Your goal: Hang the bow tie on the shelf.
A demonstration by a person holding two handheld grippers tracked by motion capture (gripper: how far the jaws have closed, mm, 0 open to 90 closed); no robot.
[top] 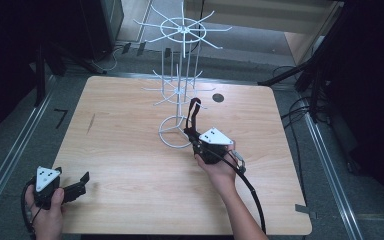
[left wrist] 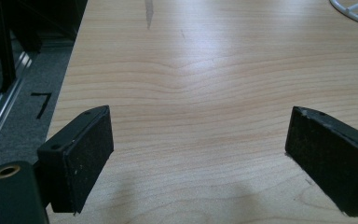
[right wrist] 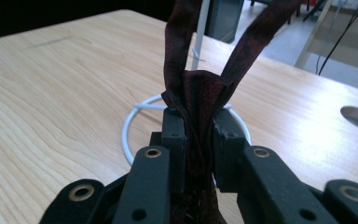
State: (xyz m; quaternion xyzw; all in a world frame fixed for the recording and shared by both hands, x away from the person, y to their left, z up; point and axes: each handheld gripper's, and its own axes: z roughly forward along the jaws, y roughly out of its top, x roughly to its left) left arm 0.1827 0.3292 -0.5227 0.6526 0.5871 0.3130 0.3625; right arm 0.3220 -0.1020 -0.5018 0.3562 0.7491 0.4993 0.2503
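A white wire display rack (top: 181, 75) stands at the far middle of the wooden table (top: 130, 165), with hooked arms on two tiers and a ring base (right wrist: 135, 122). A dark red fabric loop (top: 194, 114) rises beside the rack's pole toward a lower hook. My right gripper (top: 196, 136) is shut on the loop's bunched lower end (right wrist: 198, 100), just right of the ring base. The loop's two bands (right wrist: 176, 37) run up out of the right gripper view. My left gripper (top: 75, 189) rests open at the near left corner, its pads (left wrist: 91, 149) wide apart over bare wood.
A round cable hole (top: 218, 98) sits in the tabletop right of the rack. Metal floor rails (top: 10, 150) run along both sides of the table. Cables (top: 300, 107) lie on the floor at the right. The ring base's edge (left wrist: 354, 11) shows far off in the left gripper view.
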